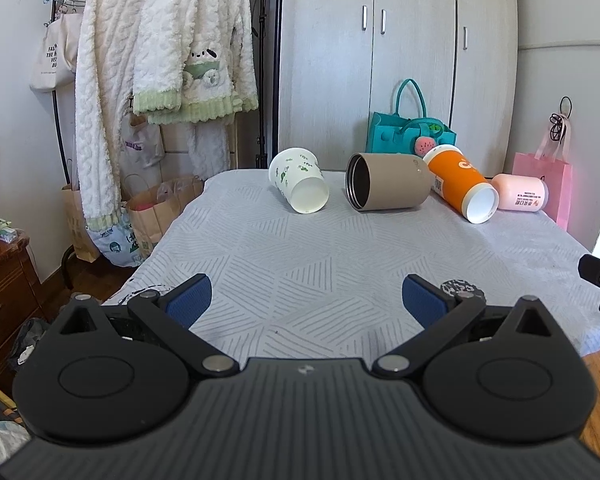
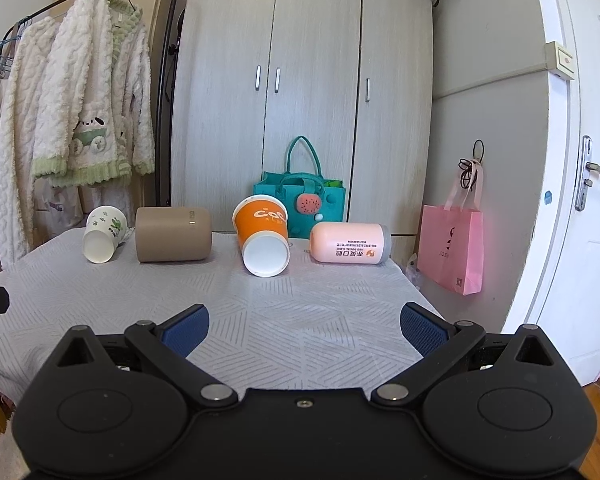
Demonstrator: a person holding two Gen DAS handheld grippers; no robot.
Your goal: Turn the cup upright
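Several cups lie on their sides along the far edge of the table: a white cup with green prints (image 1: 298, 184) (image 2: 102, 233), a tan metal tumbler (image 1: 388, 187) (image 2: 173, 233), an orange paper cup (image 1: 462, 184) (image 2: 264, 236) and a pink cup (image 1: 520, 193) (image 2: 350, 242). My left gripper (image 1: 306, 302) is open and empty over the near part of the table. My right gripper (image 2: 304, 330) is open and empty, also well short of the cups.
The table has a grey patterned cloth (image 1: 340, 260). A teal felt bag (image 2: 300, 204) stands behind the cups before a wardrobe (image 2: 308, 92). A pink bag (image 2: 452, 248) hangs at right. A clothes rack with fleece garments (image 1: 160, 60) stands at left.
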